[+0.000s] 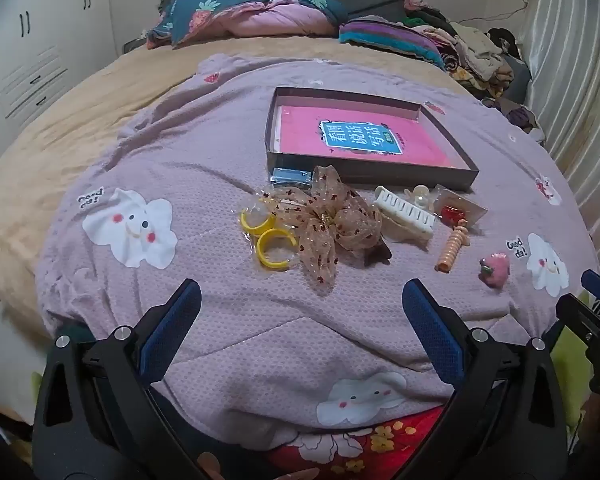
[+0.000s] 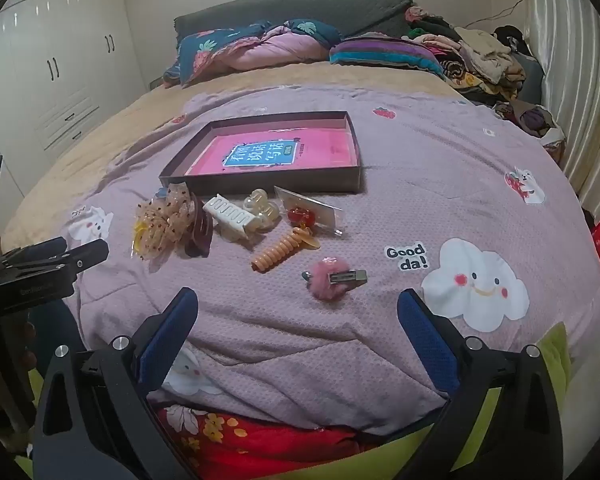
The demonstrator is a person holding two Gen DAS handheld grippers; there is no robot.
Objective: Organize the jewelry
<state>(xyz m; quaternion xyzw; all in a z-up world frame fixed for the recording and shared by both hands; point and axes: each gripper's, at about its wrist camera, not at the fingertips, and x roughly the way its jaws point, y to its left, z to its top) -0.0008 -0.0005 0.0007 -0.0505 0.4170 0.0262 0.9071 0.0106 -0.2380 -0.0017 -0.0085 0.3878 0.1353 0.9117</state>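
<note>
A shallow dark box with a pink book inside lies on the lilac blanket. In front of it sits a row of hair pieces: yellow rings in clear wrap, a sheer beige bow, a white claw clip, a packet with a red piece, an orange spiral tie and a pink fluffy clip. My left gripper is open and empty, short of the bow. My right gripper is open and empty, just short of the pink clip.
The lilac blanket with cloud prints covers a bed. Pillows and folded quilts lie at the headboard, and a heap of clothes is at the far right. White wardrobes stand on the left, a curtain on the right.
</note>
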